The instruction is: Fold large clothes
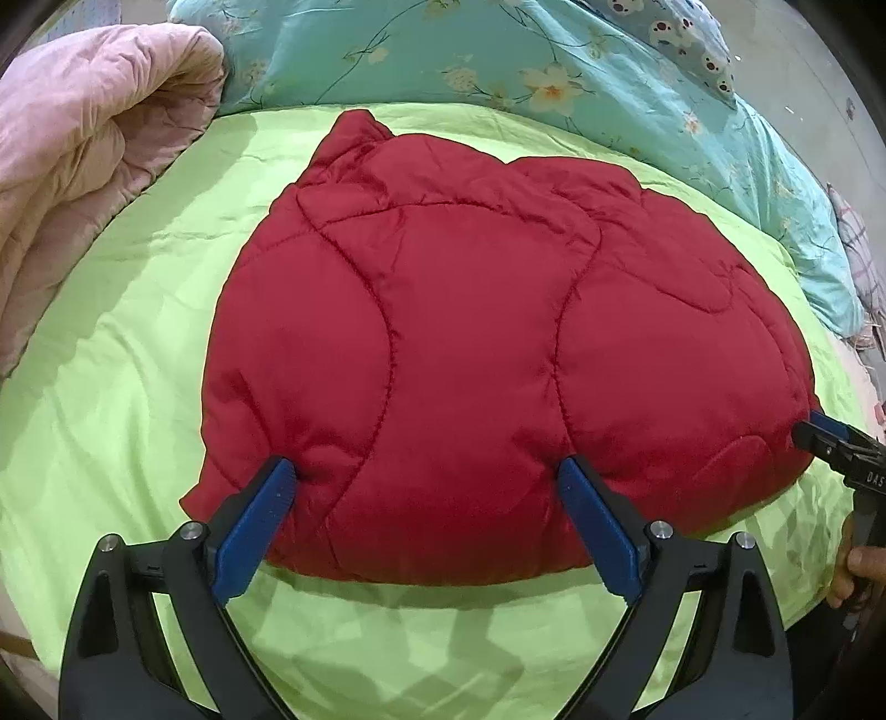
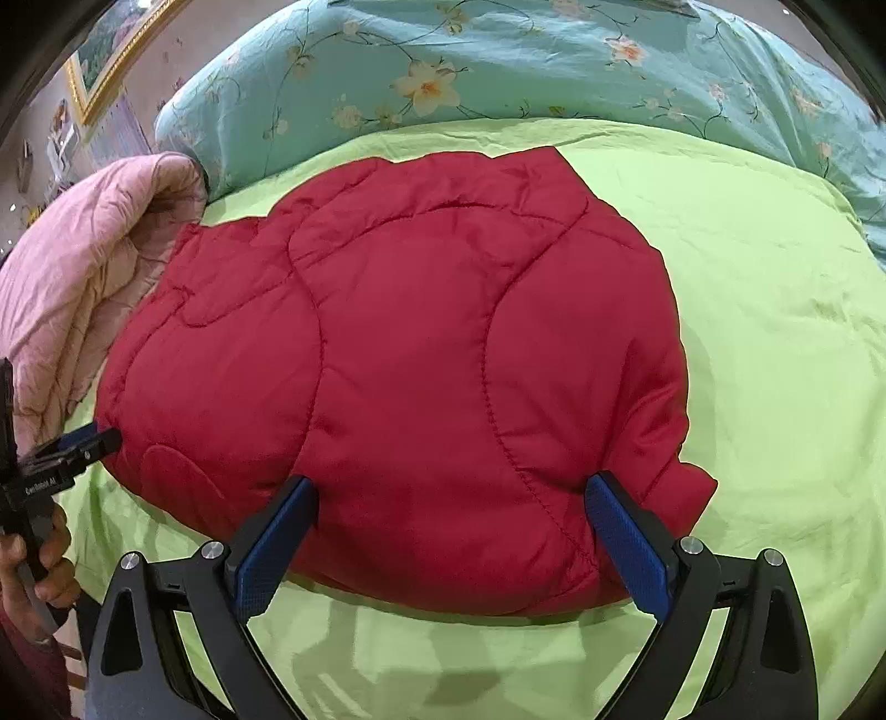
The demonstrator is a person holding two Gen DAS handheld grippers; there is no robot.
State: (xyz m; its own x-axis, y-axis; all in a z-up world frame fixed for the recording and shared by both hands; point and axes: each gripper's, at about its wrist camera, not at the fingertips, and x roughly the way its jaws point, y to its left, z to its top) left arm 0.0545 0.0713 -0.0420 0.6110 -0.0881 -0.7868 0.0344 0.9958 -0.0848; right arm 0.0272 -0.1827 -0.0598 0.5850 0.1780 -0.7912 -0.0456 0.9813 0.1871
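The red quilted jacket (image 1: 443, 343) lies flat and puffy on the lime-green bed sheet (image 1: 111, 387), already folded into a compact rounded bundle, with a collar or sleeve end poking out at 12 o'clock in the left wrist view. Its long axis runs roughly from 9 to 3 o'clock across both views, so the near hem faces the person.

The left gripper (image 1: 426, 482) has its jaws spread wide, blue pads pressing or just touching the near edge of the jacket at 6 o'clock; nothing is pinched between them. The right gripper (image 2: 448, 498) stands the same way, jaws released and straddling the near hem. Each gripper shows in the other's view at the jacket's side edge, left at 9 o'clock of the right wrist view, right at 3 o'clock of the left one.

Both hands look equally near, so the coming move likely turns on lifting that near hem away toward 12 o'clock, or patting the bundle flat.

Beyond the jacket, a pink quilt (image 1: 83, 138) is heaped at 10 o'clock and a teal floral duvet (image 1: 443, 50) lies at 12 o'clock.
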